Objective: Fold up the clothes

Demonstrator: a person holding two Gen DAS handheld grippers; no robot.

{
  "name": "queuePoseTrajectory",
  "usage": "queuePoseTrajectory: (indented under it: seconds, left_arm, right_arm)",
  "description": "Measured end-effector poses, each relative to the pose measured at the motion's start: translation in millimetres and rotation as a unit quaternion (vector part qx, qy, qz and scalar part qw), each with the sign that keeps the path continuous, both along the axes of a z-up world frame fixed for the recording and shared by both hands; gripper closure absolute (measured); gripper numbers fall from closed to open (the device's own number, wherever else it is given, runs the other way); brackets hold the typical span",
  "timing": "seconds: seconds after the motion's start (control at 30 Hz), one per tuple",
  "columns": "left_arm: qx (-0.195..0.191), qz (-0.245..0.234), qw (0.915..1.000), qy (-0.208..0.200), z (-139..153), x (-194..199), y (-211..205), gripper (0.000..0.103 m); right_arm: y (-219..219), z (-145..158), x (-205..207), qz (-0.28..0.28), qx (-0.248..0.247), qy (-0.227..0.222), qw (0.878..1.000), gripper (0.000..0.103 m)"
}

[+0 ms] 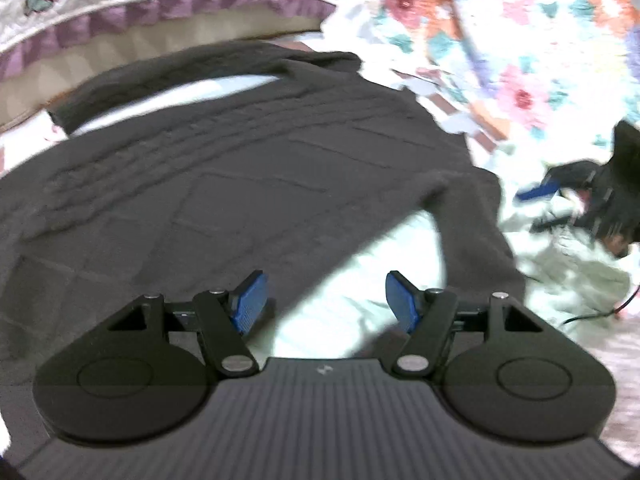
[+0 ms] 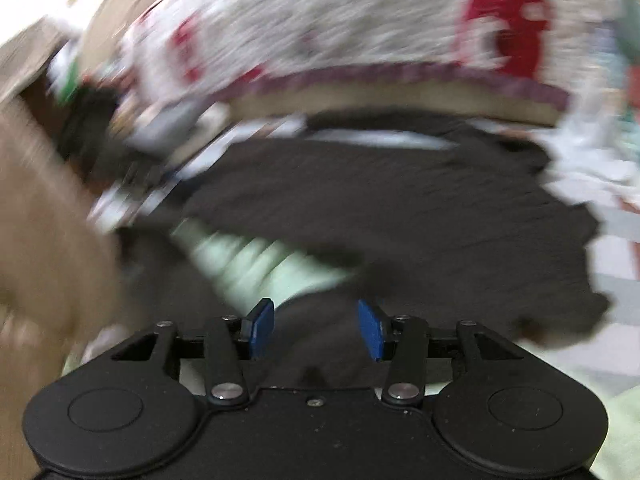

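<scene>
Dark grey textured knit garment (image 1: 248,168), spread flat on pale mint bed sheet (image 1: 352,280), just below purple-trimmed white quilt edge (image 1: 168,12). Covers most of the left-wrist view; floral quilt (image 1: 520,40) piled beyond its right side. One flap of the garment (image 1: 460,216) turned over along its near right edge, leaving a patch of bare sheet between flap and main body.

Left claw (image 1: 326,304): blue pads apart, nothing between them, hovering over that bare patch with garment cloth directly ahead and to both sides. Right claw (image 2: 316,330): pads apart too, no cloth pinched, dark fabric lying under and ahead of it; seen from the left wrist as a black shape (image 1: 592,196) off the garment's right edge, over the sheet. Right-wrist view heavily smeared, so exact contact with the cloth cannot be told.

Long axis of the garment appears to run across the bed, parallel to the quilt trim. Judged nearer to the folded flap: left claw, already almost above it. Likely next: regrasp of a near edge for another fold.
</scene>
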State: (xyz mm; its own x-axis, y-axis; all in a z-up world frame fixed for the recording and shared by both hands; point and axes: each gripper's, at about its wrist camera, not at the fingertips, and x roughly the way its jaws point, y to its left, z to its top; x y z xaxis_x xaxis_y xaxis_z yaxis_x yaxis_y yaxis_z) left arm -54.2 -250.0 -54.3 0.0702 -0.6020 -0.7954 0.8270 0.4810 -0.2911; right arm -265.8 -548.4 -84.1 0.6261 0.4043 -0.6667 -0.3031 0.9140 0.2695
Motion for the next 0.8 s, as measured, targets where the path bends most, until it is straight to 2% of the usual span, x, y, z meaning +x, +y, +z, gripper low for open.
queuePoseTrajectory:
  seconds: [0.1,0.17,0.2,0.23,0.33,0.4,0.43,0.47,0.5,0.57,0.67,0.8]
  left_arm:
    - [0.010,-0.025,0.9996,0.004,2,-11,4,0.038]
    - [0.018,-0.038,0.9991,-0.002,0,-17,6,0.038]
    - [0.021,-0.043,0.9988,-0.004,-3,-18,7,0.037]
    - [0.026,-0.051,0.9984,-0.004,-7,-19,9,0.037]
    - [0.065,-0.063,0.9957,-0.018,-25,-20,15,0.037]
    - [0.059,-0.048,0.9970,0.015,-33,-13,22,0.037]
    - [0.053,-0.038,0.9972,0.035,-36,-9,25,0.036]
    - [0.047,-0.029,0.9970,0.055,-40,-4,29,0.036]
    - [0.041,-0.019,0.9961,0.075,-43,0,33,0.036]
    - [0.033,-0.004,0.9951,0.093,-47,2,39,0.036]
    - [0.004,-0.014,0.9968,0.079,-40,-2,42,0.036]
    - [-0.049,-0.017,0.9971,0.055,-30,2,38,0.035]
  right_arm:
    - [36,-10,-9,0.013,-0.013,-0.010,1.000,0.049]
    - [49,-9,-8,0.022,-0.002,-0.019,1.000,0.048]
    - [55,-8,-7,0.029,0.005,-0.024,0.999,0.043]
    - [63,-9,-6,0.038,-0.002,-0.027,0.999,0.039]
    - [86,-17,-1,0.062,-0.060,-0.015,0.996,0.037]
    - [95,-25,6,0.067,-0.085,0.004,0.994,0.037]
    - [97,-28,5,0.071,-0.094,0.005,0.993,0.042]
    - [97,-26,3,0.067,-0.095,-0.007,0.993,0.054]
    - [96,-23,0,0.055,-0.093,-0.027,0.994,0.091]
    - [92,-14,-2,0.028,-0.085,-0.062,0.994,0.089]
    - [79,0,4,-0.014,-0.070,-0.093,0.993,0.089]
    - [68,14,35,-0.051,-0.045,-0.130,0.989,0.089]
